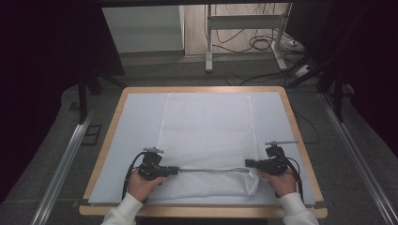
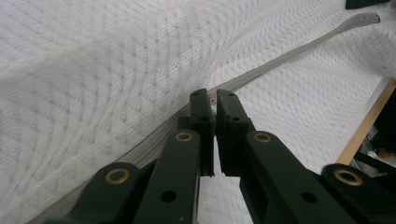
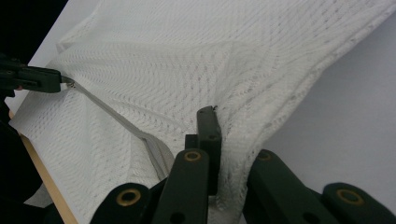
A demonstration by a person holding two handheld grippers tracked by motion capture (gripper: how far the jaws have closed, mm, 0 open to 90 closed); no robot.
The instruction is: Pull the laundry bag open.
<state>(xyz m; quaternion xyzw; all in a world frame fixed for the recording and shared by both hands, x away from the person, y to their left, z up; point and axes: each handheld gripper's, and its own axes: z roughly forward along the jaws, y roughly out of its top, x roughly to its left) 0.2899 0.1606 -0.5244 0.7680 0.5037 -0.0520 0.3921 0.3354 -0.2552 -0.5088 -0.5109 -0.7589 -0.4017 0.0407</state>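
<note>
Unlettered tabletop (image 1: pixel 286 101), plain white mesh cloth (image 1: pixel 206 126)

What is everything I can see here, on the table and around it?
White mesh cloth: one, white, spread over the middle of the table, its near edge lifted and stretched into a taut grey-white band between the two grippers.
Blue-white sheet: one, pale blue-white, covering the tabletop under the cloth.
Table: one, light wood rim, centre of the high view.
Metal frame: one, grey, on the floor beyond the table.
Cables: several, dark, on the floor by the frame.
Floor rails: two, silver, one at each side of the table.
Left gripper: one, black, shut on the cloth's near edge at the left.
Right gripper: one, black, shut on the same edge at the right.
Hands: two, in white sleeves, at the bottom edge.
</note>
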